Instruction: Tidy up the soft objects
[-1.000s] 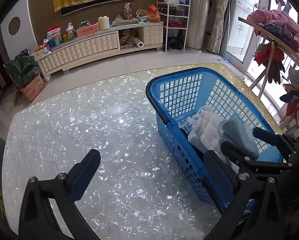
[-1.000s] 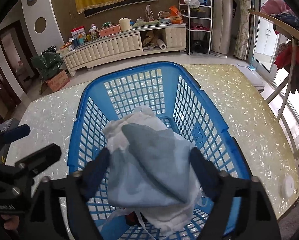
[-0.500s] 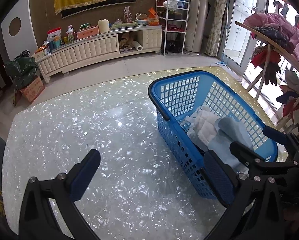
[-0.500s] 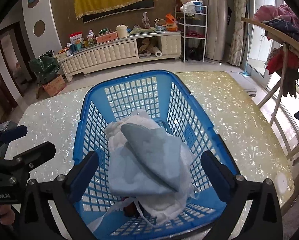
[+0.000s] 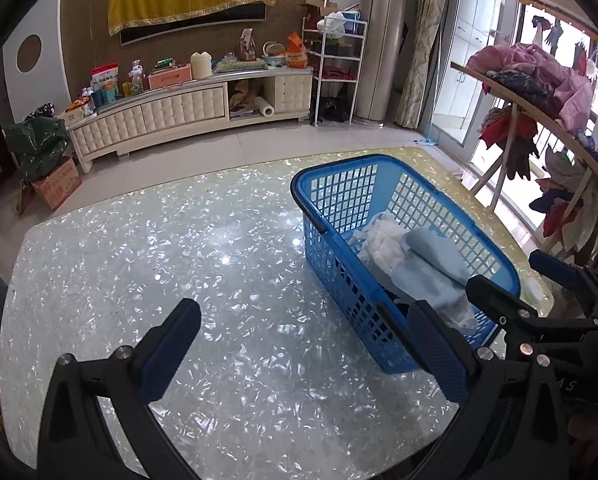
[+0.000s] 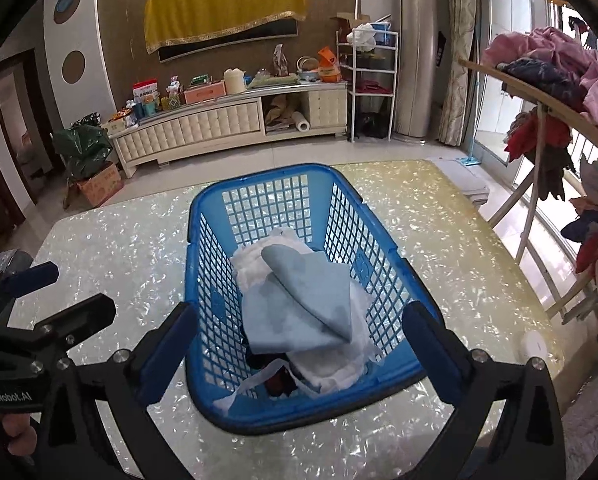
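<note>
A blue plastic basket (image 6: 203, 240) stands on the pearly table (image 6: 119, 248). In it lies a folded light blue cloth (image 6: 299, 304) on top of a white cloth (image 6: 331, 368) and something dark. My right gripper (image 6: 299, 344) is open and empty, held above the basket's near end. My left gripper (image 5: 299, 344) is open and empty over the bare table, left of the basket (image 5: 339, 216). The cloths (image 5: 427, 256) show inside it, and the right gripper's fingers (image 5: 495, 300) stand at its near right end.
A drying rack (image 6: 539, 92) piled with clothes stands to the right of the table. A small white disc (image 6: 533, 346) lies near the table's right edge. A long white cabinet (image 6: 219, 120) with clutter stands against the far wall.
My right gripper has opened, let go of the blue cloth and drawn back and up. The cloth now rests in the basket. My left gripper has also pulled back a little.
</note>
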